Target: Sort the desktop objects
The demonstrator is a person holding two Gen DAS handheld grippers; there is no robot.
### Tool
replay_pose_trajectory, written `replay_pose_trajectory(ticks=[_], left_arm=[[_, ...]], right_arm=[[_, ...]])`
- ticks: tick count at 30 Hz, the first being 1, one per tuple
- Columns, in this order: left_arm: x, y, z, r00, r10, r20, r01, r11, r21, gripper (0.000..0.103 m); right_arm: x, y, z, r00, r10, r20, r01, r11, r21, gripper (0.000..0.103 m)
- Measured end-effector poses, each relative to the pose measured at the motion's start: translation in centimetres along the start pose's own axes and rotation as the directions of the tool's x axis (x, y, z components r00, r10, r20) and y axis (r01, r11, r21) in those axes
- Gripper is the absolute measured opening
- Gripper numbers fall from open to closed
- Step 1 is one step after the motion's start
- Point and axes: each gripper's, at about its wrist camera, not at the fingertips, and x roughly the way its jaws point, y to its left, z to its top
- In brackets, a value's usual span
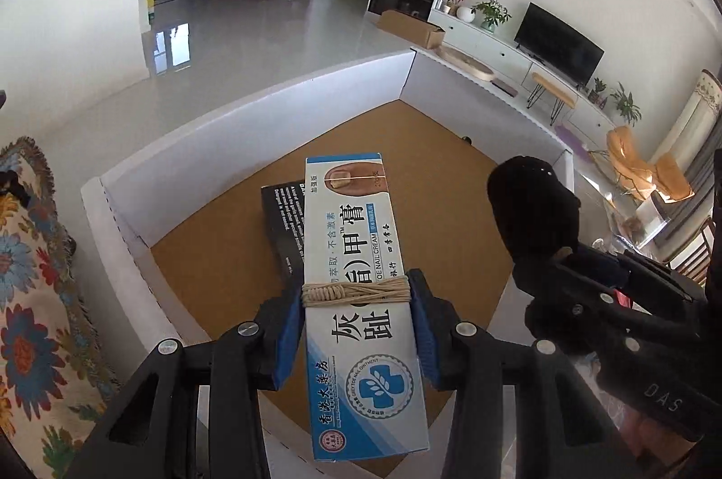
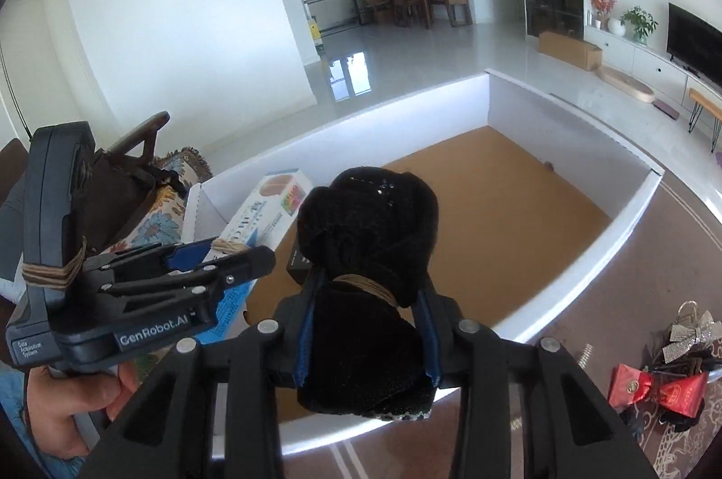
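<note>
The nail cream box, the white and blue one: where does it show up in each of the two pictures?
Left wrist view: the nail cream box fills the lower centre, clamped in the left hand-held gripper.
Right wrist view: the same box sits at middle left, partly hidden behind that gripper.
Shared landmark: the white-walled tray with a brown floor beneath both.

The left gripper [image 1: 356, 321] is clamped on a long white-and-blue ointment box [image 1: 361, 298], its blue pads pressed against both long sides, just below a binding of tan string [image 1: 356, 293] wrapped around the box. The box hangs above a white-walled cardboard box [image 1: 252, 109] with a brown floor, where a black carton [image 1: 282, 226] lies. At right, the right gripper [image 1: 582, 276] holds a black cloth bundle [image 1: 528, 204].
</note>
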Motion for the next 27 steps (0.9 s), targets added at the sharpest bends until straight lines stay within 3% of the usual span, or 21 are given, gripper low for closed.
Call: replay_pose_trajectory(ticks=[4,8,10,11,13,17,22,27], left_arm=[[2.0,0.4,-1.5,0.996,0.038,-0.075,-0.040,0.999,-0.025,0.045],[2.6,-0.7,-1.7,0.987,0.124,-0.103,-0.123,0.992,0.007,0.047],[3.0,-1.3,-1.9,0.984,0.150,-0.098,-0.148,0.989,0.030,0.050],[3.3,-1.6,-2.0,0.983,0.155,-0.095,-0.150,0.987,0.052,0.063],[3.5,-2.3,-2.3,0.983,0.162,-0.090,-0.153,0.983,0.099,0.069],[4.1,-2.7,-2.0,0.975,0.194,-0.104,-0.177,0.972,0.153,0.070],[3.5,-2.6,-2.5,0.976,0.192,-0.103,-0.174,0.971,0.163,0.070],[2.2,-2.9,-3.5,0.988,0.146,-0.044,-0.140,0.983,0.122,0.070]], right_arm=[[5.7,0.6,-0.1,0.991,-0.040,-0.130,0.031,0.997,-0.070,0.038],[8.6,0.2,-1.0,0.964,-0.127,-0.234,0.093,0.984,-0.151,0.052],[8.7,0.2,-1.5,0.958,-0.154,-0.241,0.101,0.971,-0.217,0.052],[8.6,0.3,-1.9,0.955,-0.164,-0.248,0.101,0.964,-0.247,0.052],[8.7,0.5,-2.5,0.948,-0.195,-0.253,0.112,0.945,-0.308,0.052],[8.4,0.8,-3.7,0.945,-0.232,-0.230,0.125,0.907,-0.402,0.053],[7.0,0.8,-4.7,0.955,-0.200,-0.219,0.101,0.913,-0.394,0.054],[5.1,0.2,-5.9,0.969,-0.173,-0.179,0.089,0.913,-0.398,0.055]])
